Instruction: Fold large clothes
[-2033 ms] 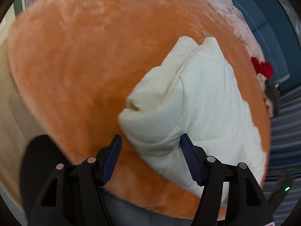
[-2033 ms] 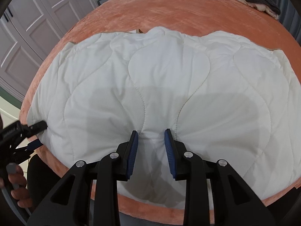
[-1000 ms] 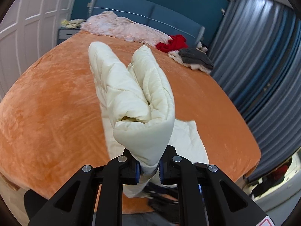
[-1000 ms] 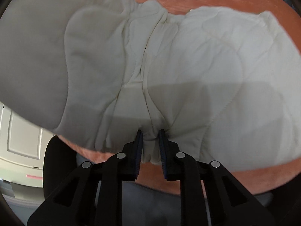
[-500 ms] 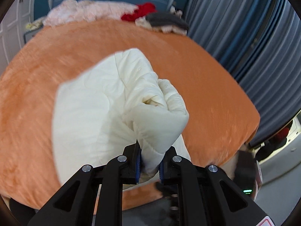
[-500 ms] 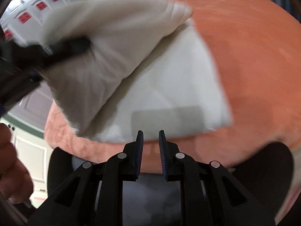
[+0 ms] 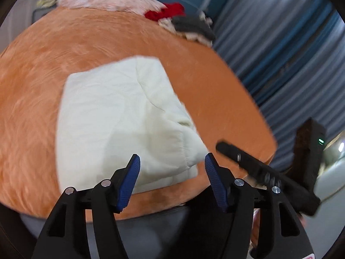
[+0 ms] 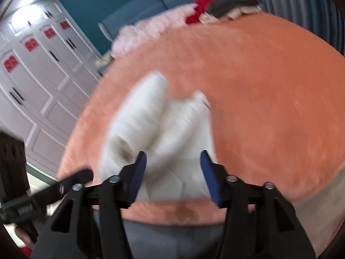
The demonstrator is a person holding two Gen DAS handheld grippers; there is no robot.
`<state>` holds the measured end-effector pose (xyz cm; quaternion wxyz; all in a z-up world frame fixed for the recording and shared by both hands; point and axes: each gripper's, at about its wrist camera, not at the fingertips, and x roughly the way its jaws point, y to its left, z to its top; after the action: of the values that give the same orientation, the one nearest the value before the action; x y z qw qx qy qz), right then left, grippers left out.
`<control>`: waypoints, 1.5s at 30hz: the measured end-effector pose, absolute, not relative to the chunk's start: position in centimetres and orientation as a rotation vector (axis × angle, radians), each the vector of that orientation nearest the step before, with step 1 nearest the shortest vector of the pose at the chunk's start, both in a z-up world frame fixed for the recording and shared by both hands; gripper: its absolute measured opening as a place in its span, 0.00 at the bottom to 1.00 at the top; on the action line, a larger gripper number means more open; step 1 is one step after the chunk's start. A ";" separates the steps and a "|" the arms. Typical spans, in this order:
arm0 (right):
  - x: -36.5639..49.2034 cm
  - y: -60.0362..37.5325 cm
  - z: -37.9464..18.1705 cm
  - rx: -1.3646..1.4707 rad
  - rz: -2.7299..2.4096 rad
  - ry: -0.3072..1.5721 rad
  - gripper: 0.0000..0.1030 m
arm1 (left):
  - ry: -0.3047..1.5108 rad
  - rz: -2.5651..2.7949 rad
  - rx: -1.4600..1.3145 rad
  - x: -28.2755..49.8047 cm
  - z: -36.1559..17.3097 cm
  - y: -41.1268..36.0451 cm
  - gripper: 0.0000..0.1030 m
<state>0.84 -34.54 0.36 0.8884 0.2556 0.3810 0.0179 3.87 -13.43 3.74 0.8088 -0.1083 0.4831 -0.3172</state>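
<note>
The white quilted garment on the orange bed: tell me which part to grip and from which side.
Grip the white quilted garment at its puffy rolled corner, nearest the bed's front edge. That corner stands proud of the flat panel, so pads can probably close around it. Come from the front edge, angled downward, with the left gripper, whose jaws have just opened, holding nothing, and which already faces that corner.

Quilted matt garment [image 7: 120,116], plush bedspread [image 7: 32,86]
</note>
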 end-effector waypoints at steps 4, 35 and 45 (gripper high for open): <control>5.2 -33.5 1.7 0.552 0.084 0.800 0.65 | 1.014 -0.564 -0.307 5.2 4.5 -9.7 0.58; 5.7 -35.0 -10.3 0.400 -0.144 1.047 0.18 | 1.181 -0.314 0.109 9.5 -5.5 -16.3 0.56; 6.0 -35.5 -11.2 0.426 -0.129 1.061 0.20 | 1.202 -0.249 0.164 10.1 -7.5 -17.4 0.57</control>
<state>6.05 -35.50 -11.22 0.8389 0.2016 0.5019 -0.0611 10.05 -17.43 -7.54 0.8142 0.0768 0.5635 -0.1165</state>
